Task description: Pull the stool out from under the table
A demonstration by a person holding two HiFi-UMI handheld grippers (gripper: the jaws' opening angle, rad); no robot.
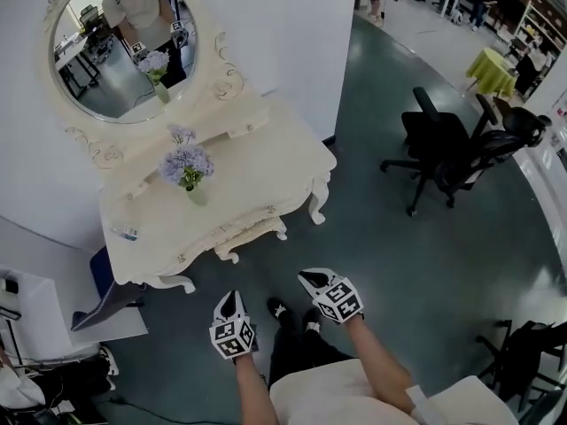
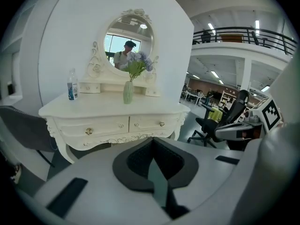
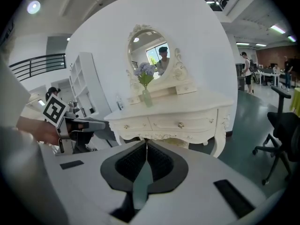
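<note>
A cream dressing table (image 1: 257,162) with an oval mirror (image 1: 120,47) stands against the white wall. The cream stool (image 1: 252,235) is tucked under its front edge, with only its seat edge and legs showing. In the right gripper view a bit of the stool (image 3: 183,146) shows below the drawers. My left gripper (image 1: 230,297) and right gripper (image 1: 306,278) hang side by side a short way in front of the stool, apart from it. Both point toward the table. The left gripper (image 2: 151,140) and the right gripper (image 3: 146,143) are both shut on nothing.
A vase of purple flowers (image 1: 188,173) and a small bottle (image 1: 124,233) stand on the tabletop. A grey chair (image 1: 104,283) sits at the table's left end beside a white shelf (image 1: 35,312). Black office chairs (image 1: 447,153) stand to the right on the dark floor.
</note>
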